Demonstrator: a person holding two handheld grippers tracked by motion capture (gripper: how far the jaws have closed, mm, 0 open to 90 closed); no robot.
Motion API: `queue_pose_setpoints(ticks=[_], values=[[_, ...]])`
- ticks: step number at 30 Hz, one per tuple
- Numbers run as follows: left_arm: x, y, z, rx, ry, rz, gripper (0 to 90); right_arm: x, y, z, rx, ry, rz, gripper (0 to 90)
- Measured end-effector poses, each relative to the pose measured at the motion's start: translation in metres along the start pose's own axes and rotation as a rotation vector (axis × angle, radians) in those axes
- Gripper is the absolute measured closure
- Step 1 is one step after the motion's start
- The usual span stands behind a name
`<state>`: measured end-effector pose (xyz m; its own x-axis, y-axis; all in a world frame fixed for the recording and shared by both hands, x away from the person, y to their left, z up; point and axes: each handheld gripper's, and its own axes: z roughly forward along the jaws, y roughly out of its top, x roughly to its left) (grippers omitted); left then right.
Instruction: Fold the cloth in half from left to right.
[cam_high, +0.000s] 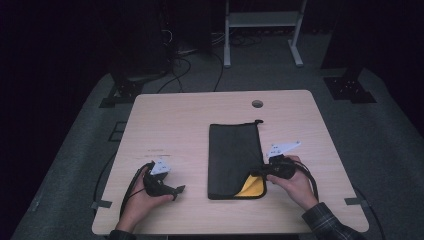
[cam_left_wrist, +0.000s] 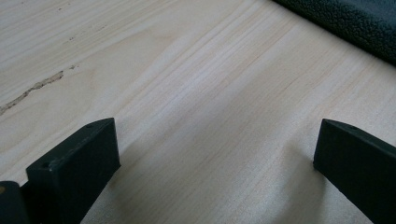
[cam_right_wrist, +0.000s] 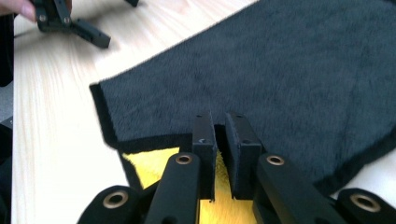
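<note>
at the left of the high view, your left hand (cam_high: 142, 200) rests on the pale wooden table (cam_high: 175, 125) near its front edge, holding the left gripper (cam_high: 176, 192) low over the bare wood, with its grey three-cornered plate on top and its cable looping back toward you. in the left gripper view its two black jaws stand wide apart, released, with nothing but wood grain between them; a scuffed mark (cam_left_wrist: 32, 91) runs across the boards at the left, and the pebbled edge of the dark cloth crosses the top right corner. the same gripper appears far off in the top left corner of the right gripper view, jaws spread.

at the middle of the table lies a black cloth (cam_high: 234, 157), a long folded rectangle running away from you, with a short loop or cord at its far right corner; the dim light makes it hard to say which. it sits well apart from your left gripper. its near right corner is turned back, baring a yellow lining (cam_high: 252, 189).

to the right, your right hand (cam_high: 295, 184), in a plaid sleeve (cam_high: 330, 225), brings the right gripper (cam_high: 256, 172) onto that corner. in the right gripper view its jaws are clenched on the black hem of the cloth (cam_right_wrist: 261, 79) beside the yellow lining (cam_right_wrist: 152, 163), a thin fold of fabric pinched between them.

beyond the cloth, a round hole (cam_high: 257, 104) sits near the table's far edge.
</note>
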<state>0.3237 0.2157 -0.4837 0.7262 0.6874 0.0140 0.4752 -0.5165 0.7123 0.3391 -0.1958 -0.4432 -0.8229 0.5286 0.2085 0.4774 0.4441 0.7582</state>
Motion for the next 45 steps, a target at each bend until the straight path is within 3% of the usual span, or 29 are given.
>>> queue_pose_setpoints(ticks=[9, 17, 24, 30, 35, 45], values=[[0.0, 0.0, 0.0, -0.003, 0.0, 0.0, 0.0, 0.006, -0.022, -0.009, 0.048, -0.015, -0.007, 78.9], [0.0, 0.0, 0.0, -0.004, 0.0, -0.001, 0.0, 0.008, -0.044, -0.028, 0.071, -0.008, -0.005, 76.1], [0.0, 0.0, 0.0, -0.003, 0.001, -0.001, 0.0, 0.007, -0.06, -0.043, 0.075, -0.018, 0.031, 74.7], [0.0, 0.001, 0.0, -0.008, 0.002, -0.002, 0.0, -0.001, -0.052, -0.047, 0.02, -0.058, 0.04, 67.4], [0.004, 0.006, -0.001, -0.019, -0.016, -0.012, 13.9, -0.013, -0.042, -0.044, -0.02, -0.1, 0.044, 59.5], [0.011, 0.031, 0.007, -0.045, -0.023, -0.009, 27.2, -0.038, -0.017, -0.031, -0.032, -0.159, 0.036, 51.0]])
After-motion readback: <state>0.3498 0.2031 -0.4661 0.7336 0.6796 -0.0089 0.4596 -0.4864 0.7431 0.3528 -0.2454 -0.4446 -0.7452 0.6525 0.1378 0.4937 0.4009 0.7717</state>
